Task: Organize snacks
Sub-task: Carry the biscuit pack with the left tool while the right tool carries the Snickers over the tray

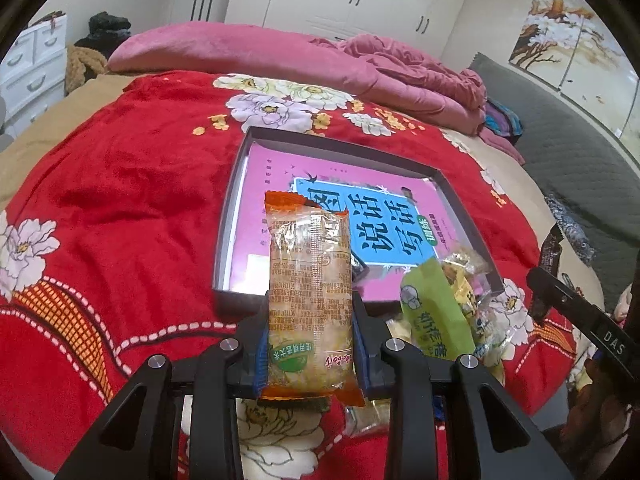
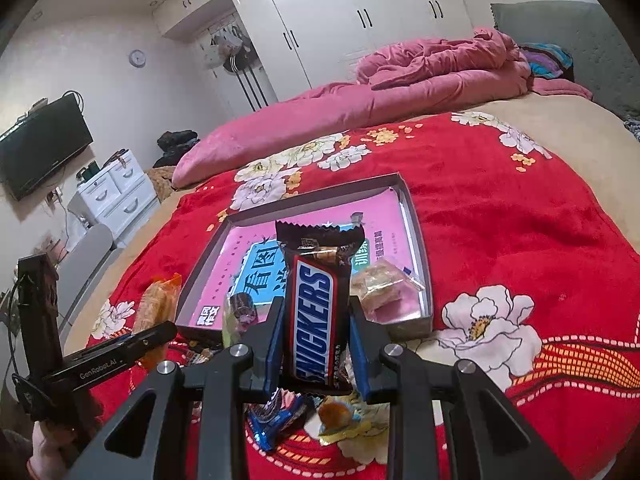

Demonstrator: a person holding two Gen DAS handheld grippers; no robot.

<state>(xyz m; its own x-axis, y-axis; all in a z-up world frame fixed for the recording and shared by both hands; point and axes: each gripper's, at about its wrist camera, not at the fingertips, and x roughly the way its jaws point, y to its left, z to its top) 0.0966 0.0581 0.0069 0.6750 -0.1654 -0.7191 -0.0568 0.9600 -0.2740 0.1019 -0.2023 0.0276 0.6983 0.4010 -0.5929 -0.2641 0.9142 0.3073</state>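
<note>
Two snacks are being carried at once, one in each gripper, both aimed at the shallow grey box (image 1: 236, 184) that is lying on the red floral blanket (image 1: 120, 184). The left gripper (image 1: 310, 336) is clamping its pads onto the sides of an orange-ended rice cracker pack (image 1: 310, 280), holding it lengthwise so that its far end is pointing over the near wall of the box. The right gripper (image 2: 316, 340) is closing in the same way on a Snickers bar (image 2: 316, 308), label up, its crimped far end reaching toward the box. Gripping each pack low and by its long sides is, I judge, leaving the far end free to go down first inside the box.

The box is sitting in the middle of the bed, with a pink book (image 2: 248, 252) lining its floor. A clear-wrapped pastry (image 2: 380, 280) is already lying in its near right corner in the right wrist view. Loose snacks are waiting on the blanket just near of the box: a green pack (image 1: 436, 312), a blue wrapper (image 2: 276, 420) and a yellow one (image 2: 340, 420). That heap and the box's raised near wall are standing between the grippers and the floor of the box, so both packs will probably need lifting over. A pink quilt (image 1: 280, 52) is bunching along the far side, well apart.
</note>
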